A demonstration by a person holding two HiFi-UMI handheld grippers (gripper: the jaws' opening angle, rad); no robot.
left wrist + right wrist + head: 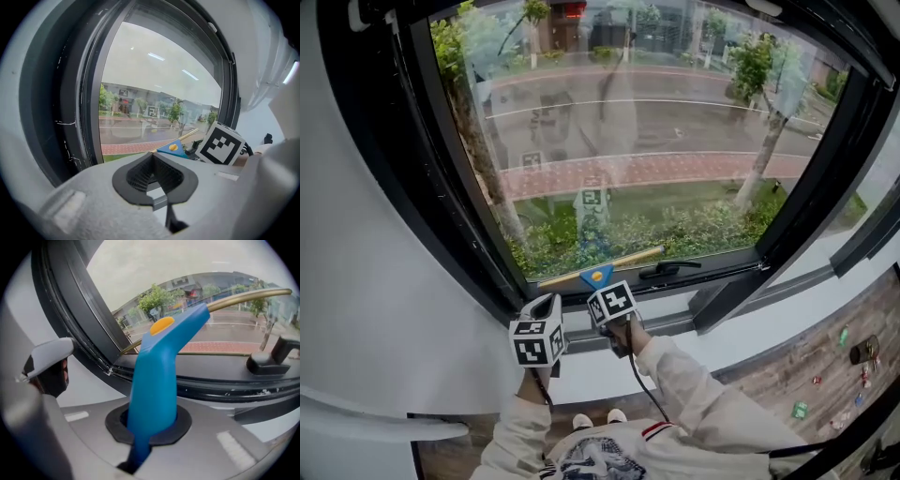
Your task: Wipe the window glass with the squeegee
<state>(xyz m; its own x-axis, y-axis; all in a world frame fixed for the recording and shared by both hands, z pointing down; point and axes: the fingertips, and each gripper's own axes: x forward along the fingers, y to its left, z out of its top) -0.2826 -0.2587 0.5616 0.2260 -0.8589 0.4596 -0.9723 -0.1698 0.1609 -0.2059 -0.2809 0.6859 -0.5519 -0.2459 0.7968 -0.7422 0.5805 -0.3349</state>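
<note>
The squeegee (598,275) has a blue handle with a yellow dot and a long brass-coloured blade lying along the bottom edge of the window glass (637,141). My right gripper (602,289) is shut on the blue handle (157,376), which rises out of the jaws toward the pane. My left gripper (546,307) hovers just left of it, below the lower frame, shut with nothing in it (152,176). In the left gripper view the squeegee (172,147) shows beside the right gripper's marker cube (220,145).
A black window frame (403,187) surrounds the glass, with a black latch handle (670,270) on the lower rail right of the squeegee. A white sill (787,305) runs below. Small objects (862,352) lie on the wooden floor at right.
</note>
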